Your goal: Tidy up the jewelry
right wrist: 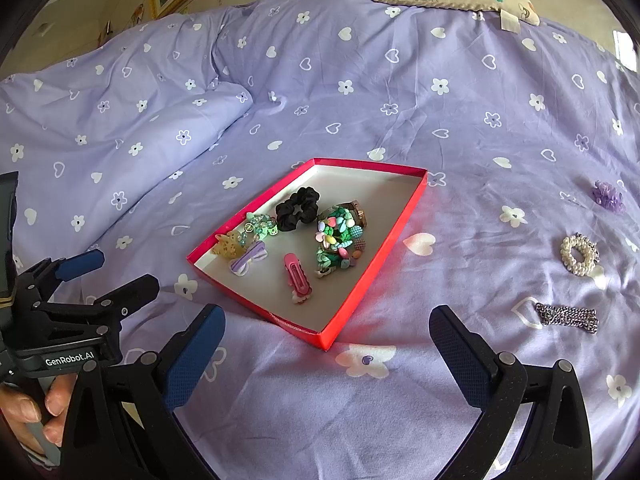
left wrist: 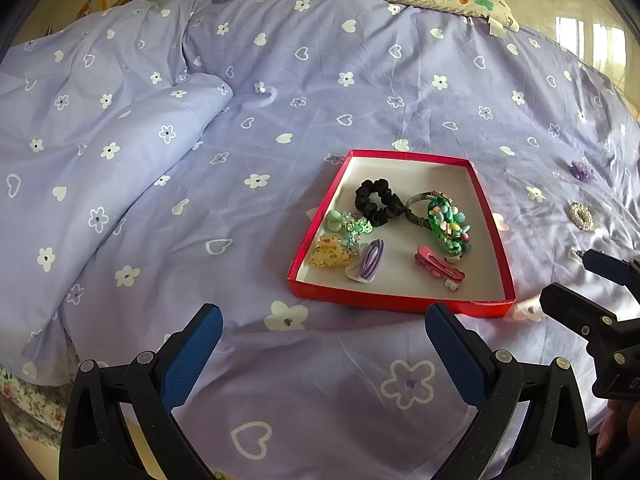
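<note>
Hovering wide open, empty: left tongs, right tongs.

Both wrist cams look fwd/down over bed, near; share red tray, left cam further left.

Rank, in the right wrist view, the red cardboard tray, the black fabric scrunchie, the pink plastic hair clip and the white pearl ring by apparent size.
1. Red cardboard tray, clearly largest.
2. Black fabric scrunchie and pink plastic hair clip: similar, not ranked.
3. White pearl ring, slightly smaller; fisheye edge distortion makes this unsure.
</note>
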Tool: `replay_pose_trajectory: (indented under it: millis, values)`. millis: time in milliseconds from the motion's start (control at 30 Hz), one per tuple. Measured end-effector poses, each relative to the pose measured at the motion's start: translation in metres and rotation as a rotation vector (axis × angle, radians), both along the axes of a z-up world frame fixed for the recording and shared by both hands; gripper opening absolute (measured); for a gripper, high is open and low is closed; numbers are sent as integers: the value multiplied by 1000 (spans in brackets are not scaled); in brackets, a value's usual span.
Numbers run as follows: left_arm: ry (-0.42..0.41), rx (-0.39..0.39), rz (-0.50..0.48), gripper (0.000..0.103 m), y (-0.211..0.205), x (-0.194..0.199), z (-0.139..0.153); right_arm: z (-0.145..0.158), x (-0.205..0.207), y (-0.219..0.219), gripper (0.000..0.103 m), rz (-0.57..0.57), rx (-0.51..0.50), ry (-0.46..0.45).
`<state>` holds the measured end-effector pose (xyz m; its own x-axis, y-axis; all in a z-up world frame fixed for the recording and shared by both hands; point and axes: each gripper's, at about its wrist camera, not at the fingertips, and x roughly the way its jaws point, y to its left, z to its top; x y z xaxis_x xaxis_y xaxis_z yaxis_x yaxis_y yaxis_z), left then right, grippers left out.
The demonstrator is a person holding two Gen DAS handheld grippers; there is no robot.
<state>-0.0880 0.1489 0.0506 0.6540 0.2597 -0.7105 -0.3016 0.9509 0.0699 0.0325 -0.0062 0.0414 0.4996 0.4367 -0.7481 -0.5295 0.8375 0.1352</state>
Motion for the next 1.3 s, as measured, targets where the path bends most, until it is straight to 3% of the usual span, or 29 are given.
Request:
replay_pose_trajectory:
  millis: [1300]
  values:
    - [16,4,-4,102,-3,3,-7,-1,-1,3,103,3,5,3]
